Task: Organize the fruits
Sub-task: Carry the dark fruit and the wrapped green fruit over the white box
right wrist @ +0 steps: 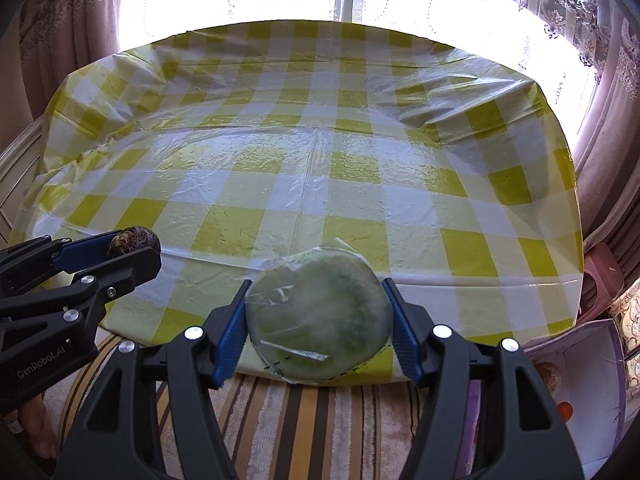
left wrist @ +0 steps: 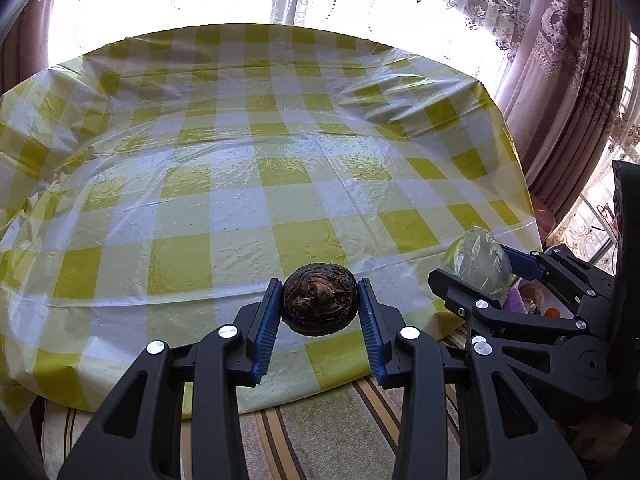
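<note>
My left gripper [left wrist: 319,292] is shut on a dark brown, rough round fruit [left wrist: 319,299] and holds it above the near edge of the table; it also shows at the left of the right wrist view [right wrist: 134,245]. My right gripper [right wrist: 318,300] is shut on a pale green round fruit wrapped in clear film [right wrist: 318,314], also above the near table edge; it shows at the right of the left wrist view [left wrist: 478,262]. The two grippers are side by side, left one to the left.
The table [left wrist: 240,184] wears a yellow and white checked plastic cloth. A striped cushion [right wrist: 304,432] lies below the near edge. A white box [right wrist: 588,392] with an orange fruit [right wrist: 565,411] stands low right. Curtains and bright windows stand behind.
</note>
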Demonstrator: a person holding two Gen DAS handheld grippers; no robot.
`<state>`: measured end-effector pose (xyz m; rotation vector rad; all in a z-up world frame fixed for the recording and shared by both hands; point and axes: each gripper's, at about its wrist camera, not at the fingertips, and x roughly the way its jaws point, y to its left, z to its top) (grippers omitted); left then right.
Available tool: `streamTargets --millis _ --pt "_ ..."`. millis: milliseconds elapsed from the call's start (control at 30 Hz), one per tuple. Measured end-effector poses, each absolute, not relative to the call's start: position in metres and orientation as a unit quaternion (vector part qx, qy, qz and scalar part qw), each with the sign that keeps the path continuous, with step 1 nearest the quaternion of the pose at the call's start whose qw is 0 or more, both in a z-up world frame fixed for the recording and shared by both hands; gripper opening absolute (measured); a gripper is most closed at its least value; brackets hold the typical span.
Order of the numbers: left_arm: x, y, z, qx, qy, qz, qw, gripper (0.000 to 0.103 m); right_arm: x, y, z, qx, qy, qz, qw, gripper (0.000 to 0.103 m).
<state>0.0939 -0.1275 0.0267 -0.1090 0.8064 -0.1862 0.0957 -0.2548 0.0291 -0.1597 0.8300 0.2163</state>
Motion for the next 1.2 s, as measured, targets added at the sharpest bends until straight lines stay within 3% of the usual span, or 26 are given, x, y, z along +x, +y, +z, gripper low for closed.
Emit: streamTargets --millis 1200 --pt "0.078 -0.268 0.040 0.022 0.379 -0.221 0.898 0.036 0.042 -0.398 0.034 -0.049 0.404 -0.009 0.913 0.063"
